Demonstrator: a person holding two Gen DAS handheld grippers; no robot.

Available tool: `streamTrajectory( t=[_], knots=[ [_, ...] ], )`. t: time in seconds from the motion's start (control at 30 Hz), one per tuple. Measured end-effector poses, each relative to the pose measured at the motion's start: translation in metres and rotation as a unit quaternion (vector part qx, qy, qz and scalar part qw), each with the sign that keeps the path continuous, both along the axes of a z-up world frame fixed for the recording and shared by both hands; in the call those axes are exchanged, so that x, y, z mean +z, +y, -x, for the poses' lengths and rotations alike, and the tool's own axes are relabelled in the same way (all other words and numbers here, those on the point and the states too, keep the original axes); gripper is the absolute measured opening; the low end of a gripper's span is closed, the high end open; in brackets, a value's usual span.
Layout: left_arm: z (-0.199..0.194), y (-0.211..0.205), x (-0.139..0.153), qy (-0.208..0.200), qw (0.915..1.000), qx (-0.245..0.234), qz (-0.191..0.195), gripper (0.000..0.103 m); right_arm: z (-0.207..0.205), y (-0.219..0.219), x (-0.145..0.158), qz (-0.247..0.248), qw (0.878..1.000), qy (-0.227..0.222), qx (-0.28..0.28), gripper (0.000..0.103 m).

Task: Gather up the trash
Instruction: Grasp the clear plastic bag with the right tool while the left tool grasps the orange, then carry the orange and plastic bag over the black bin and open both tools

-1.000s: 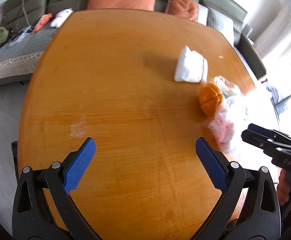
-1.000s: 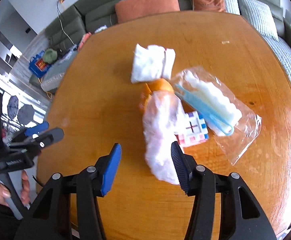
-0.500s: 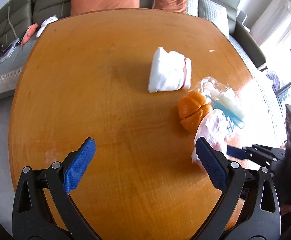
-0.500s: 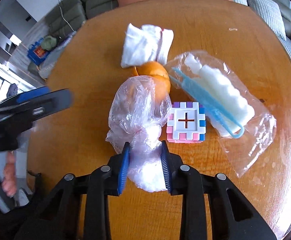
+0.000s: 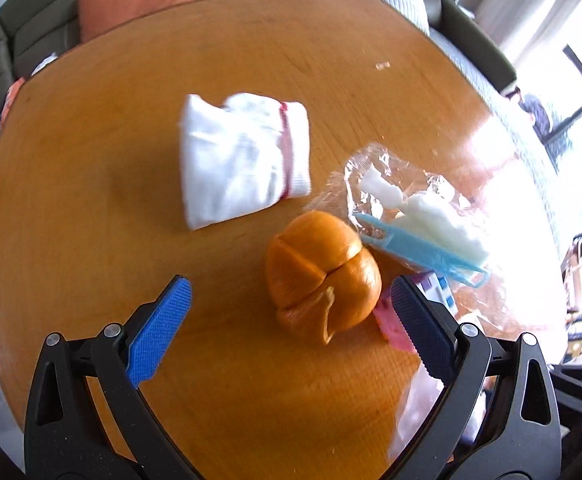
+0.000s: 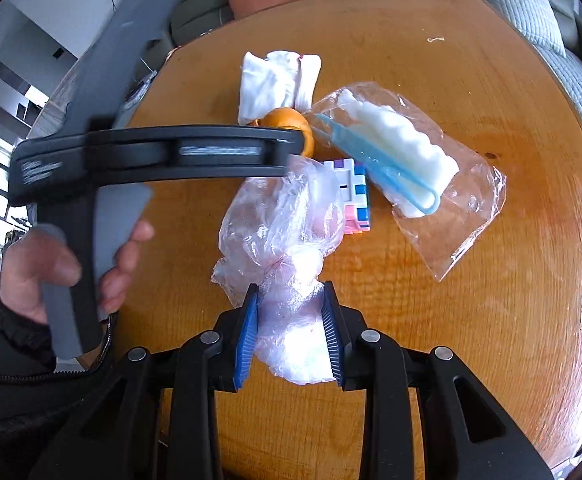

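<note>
Between right claw [image 6: 291,332] pads: crumpled plastic bag [image 6: 283,240]

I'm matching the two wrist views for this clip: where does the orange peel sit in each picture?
Left wrist: the orange peel lies just below centre on the wooden table, ahead of the open left gripper.
Right wrist: only its top shows, upper centre, behind the left gripper's body.
Shared landmark: the folded white cloth, just beyond the peel in both views.

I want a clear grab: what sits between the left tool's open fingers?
In the left wrist view, only the orange peel on the table lies between the left tool's fingers.
</note>
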State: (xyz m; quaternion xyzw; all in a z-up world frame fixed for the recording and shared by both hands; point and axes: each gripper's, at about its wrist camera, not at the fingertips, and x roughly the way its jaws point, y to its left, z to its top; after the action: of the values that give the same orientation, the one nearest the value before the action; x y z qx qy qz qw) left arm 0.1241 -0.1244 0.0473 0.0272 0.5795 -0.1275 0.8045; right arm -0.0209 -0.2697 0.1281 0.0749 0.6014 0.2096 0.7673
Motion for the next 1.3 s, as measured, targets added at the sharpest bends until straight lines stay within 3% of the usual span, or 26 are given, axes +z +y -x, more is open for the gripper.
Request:
streamTrajectory(
  t=[0.2,0.3,0.33,0.53,0.9,1.3],
  knots=[
    [-0.009,-0.012,-0.014,-0.002,0.9999,-0.003,-0.010,0.094,0.001,-0.001,0.000,0.000,1.000,0.005,-0.006,0.032],
    [-0.008,-0.008,-0.019,0.015,0.9994,-0.006,0.031,0.063,0.001,0.000,-0.001,0.001,1.000,0.008,-0.007,0.032],
    [-0.007,-0.006,-0.020,0.019,0.9990,-0.007,0.039,0.061,0.000,0.001,-0.001,0.002,1.000,0.008,-0.006,0.032],
    [0.008,0.008,-0.016,0.012,0.9983,-0.007,0.056,0.058,-0.003,0.021,0.000,0.002,1.000,0.006,0.006,0.032],
    [0.046,0.089,0.011,-0.023,0.9956,0.042,0.081,0.058,0.002,0.072,0.008,0.026,0.999,-0.009,0.036,0.032],
    [0.082,0.192,0.022,-0.032,0.9907,0.102,0.083,0.058,0.004,0.165,0.014,0.028,0.996,-0.022,0.088,0.032]
  ],
)
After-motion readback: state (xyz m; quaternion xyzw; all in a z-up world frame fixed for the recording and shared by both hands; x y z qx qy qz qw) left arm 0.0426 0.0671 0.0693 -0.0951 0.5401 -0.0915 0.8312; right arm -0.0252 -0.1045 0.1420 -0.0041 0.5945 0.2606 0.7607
